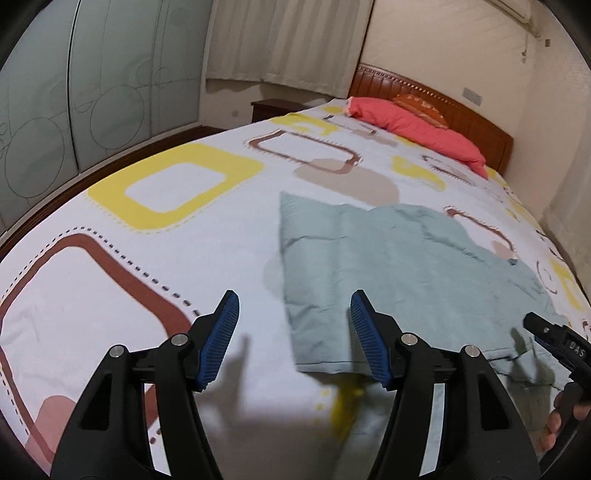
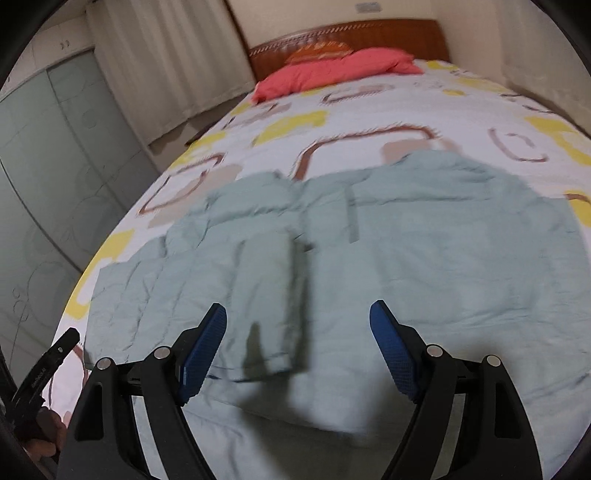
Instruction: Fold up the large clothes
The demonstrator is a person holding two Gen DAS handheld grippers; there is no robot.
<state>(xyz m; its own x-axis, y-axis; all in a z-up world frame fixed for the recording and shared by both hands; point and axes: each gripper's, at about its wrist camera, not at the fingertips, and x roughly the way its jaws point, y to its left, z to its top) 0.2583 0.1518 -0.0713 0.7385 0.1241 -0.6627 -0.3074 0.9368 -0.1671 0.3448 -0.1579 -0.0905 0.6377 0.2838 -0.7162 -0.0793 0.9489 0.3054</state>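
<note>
A pale green garment lies spread flat on a bed whose sheet is white with yellow and brown rounded squares. In the right wrist view the garment fills the near and middle part of the sheet, with one sleeve folded in over the body and lying lengthwise toward the near edge. A pink pillow rests at the far end against a wooden headboard. Frosted wardrobe doors stand along the left, with pale curtains beyond them.

The left gripper hovers above the near part of the bed, its blue pads standing well apart with nothing between them. It hangs over bare sheet and the garment's left edge, which reaches under its right finger. The right gripper hovers over the garment, just past the end of the folded sleeve, its jaws wide apart and empty too; neither pad touches the cloth. In the left wrist view the right tool shows at the far right edge, over the garment's near right part, with fingers of a hand wrapped round its handle.
</note>
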